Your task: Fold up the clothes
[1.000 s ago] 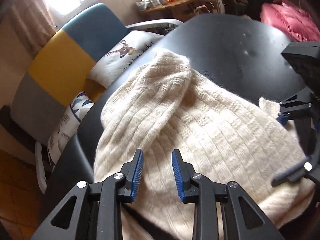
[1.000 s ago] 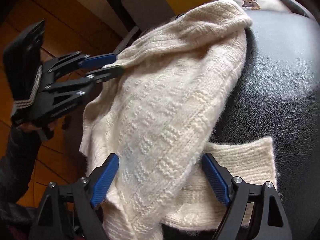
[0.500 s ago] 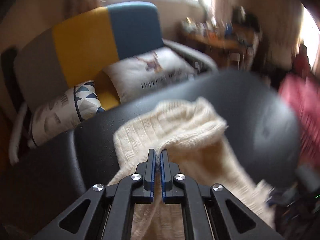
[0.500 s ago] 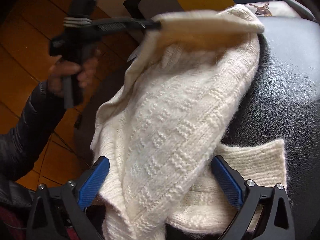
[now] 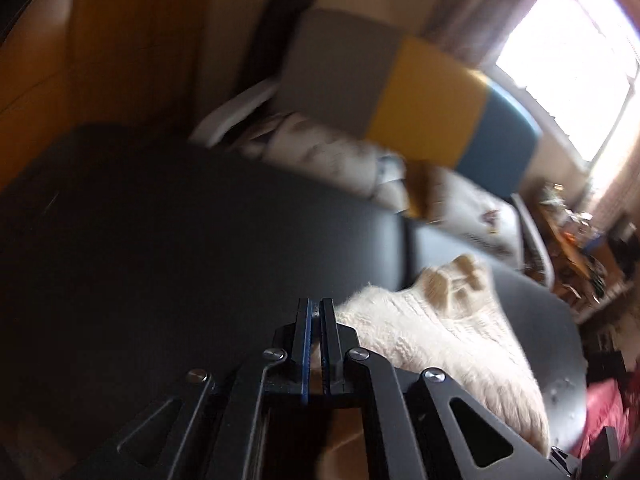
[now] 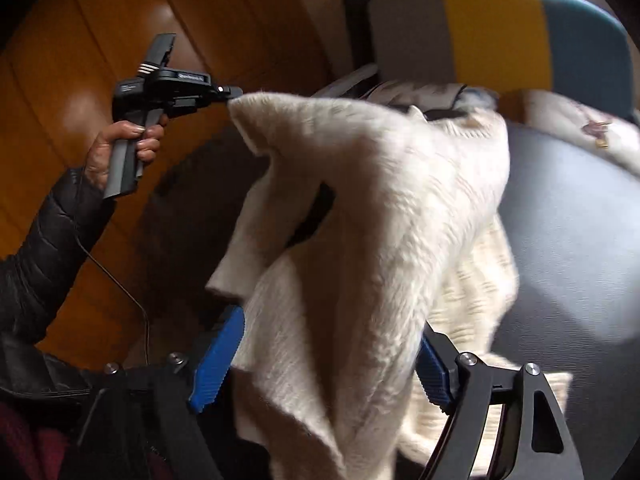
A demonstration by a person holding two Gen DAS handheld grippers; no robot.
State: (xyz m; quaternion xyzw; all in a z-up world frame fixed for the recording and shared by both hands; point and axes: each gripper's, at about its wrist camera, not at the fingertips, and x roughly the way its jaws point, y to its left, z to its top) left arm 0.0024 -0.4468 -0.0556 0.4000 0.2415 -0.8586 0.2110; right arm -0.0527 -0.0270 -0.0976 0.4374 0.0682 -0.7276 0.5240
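Right wrist view: soft, limp sweater (image 6: 372, 220) sags from left tongs (image 6: 230, 94), clamped on its corner; right tongs (image 6: 320, 356) closing around the bunched knit, better gripped at a hem

The cream knitted sweater (image 6: 372, 216) hung lifted by one pinched corner, its bunched lower part trailing on the black surface (image 6: 580, 208).

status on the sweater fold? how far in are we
Early. Done: the left gripper has clamped one edge of the cream sweater and holds it up off the black table. In hand: the knit drapes between the right gripper's blue pads, whose jaws are closing, no grip visible yet. Left: no neat fold shows anywhere; the sweater hangs bunched, part of it lying on the table, and has to be laid flat and folded.
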